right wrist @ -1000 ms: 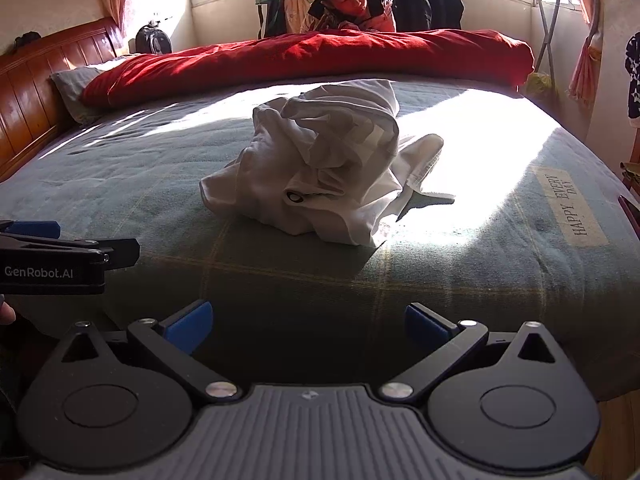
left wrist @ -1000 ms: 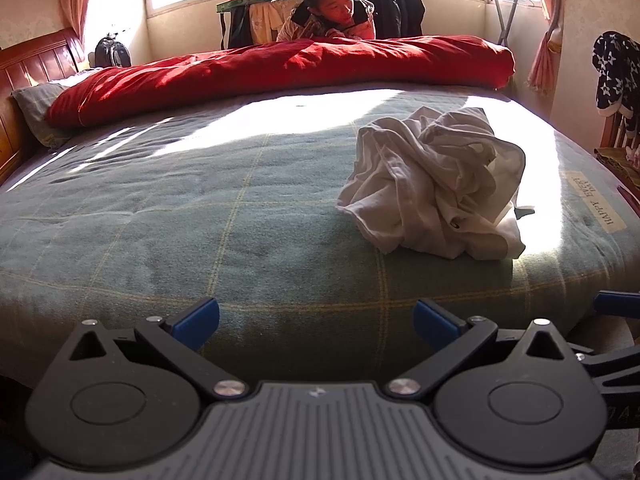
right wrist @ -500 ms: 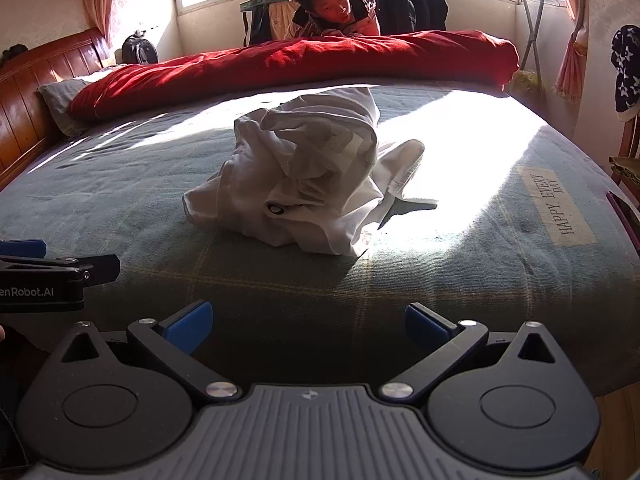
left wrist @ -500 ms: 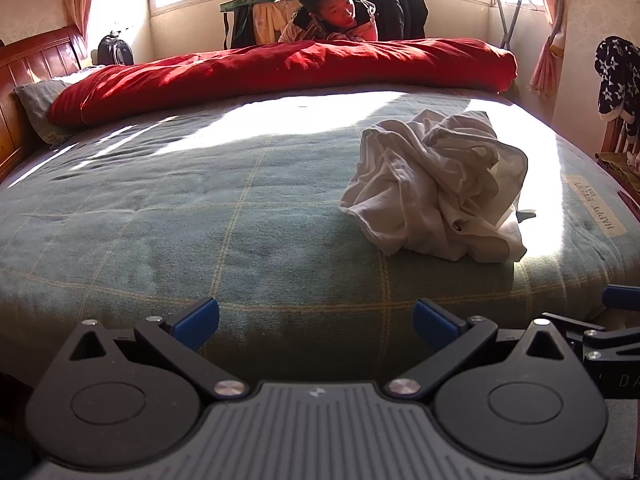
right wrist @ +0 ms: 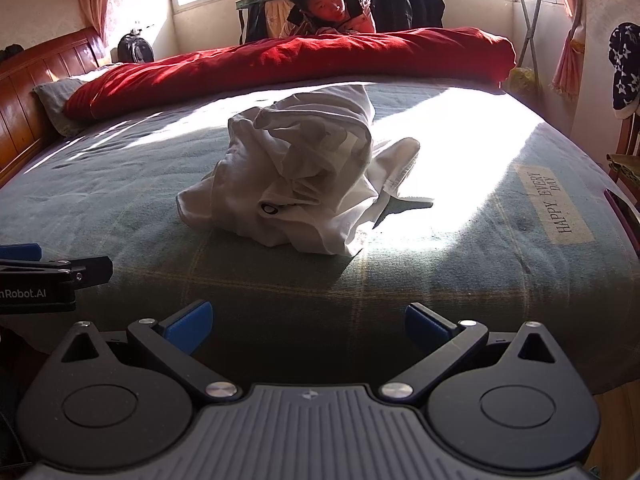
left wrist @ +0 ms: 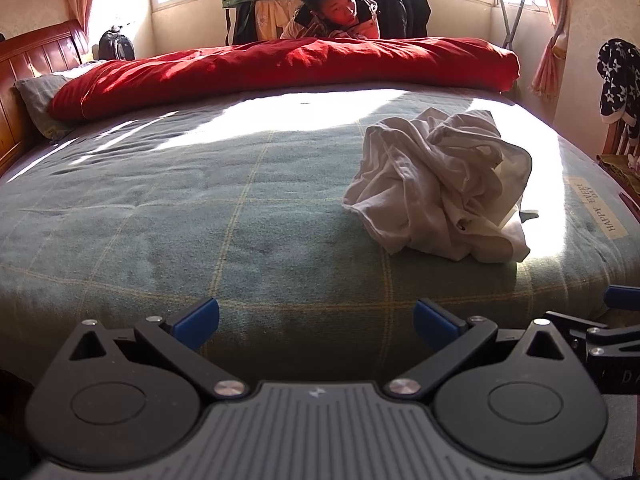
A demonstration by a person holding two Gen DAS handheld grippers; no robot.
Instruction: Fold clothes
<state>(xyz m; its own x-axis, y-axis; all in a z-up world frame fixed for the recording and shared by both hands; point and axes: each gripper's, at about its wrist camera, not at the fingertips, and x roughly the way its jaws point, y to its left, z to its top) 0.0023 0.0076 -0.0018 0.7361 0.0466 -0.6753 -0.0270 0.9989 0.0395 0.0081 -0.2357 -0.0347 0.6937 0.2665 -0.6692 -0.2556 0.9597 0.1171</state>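
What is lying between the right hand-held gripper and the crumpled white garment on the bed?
Nothing visible. Only bare green plaid blanket lies between the open right hand-held gripper and the crumpled white garment. The left hand-held gripper sits off to the side, apart from that path.

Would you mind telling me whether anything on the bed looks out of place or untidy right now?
Yes: the white garment lies crumpled in a heap on the green blanket, with one flap trailing toward the sunlit side. The red duvet is bunched along the far edge. Both grippers are open and hold nothing.
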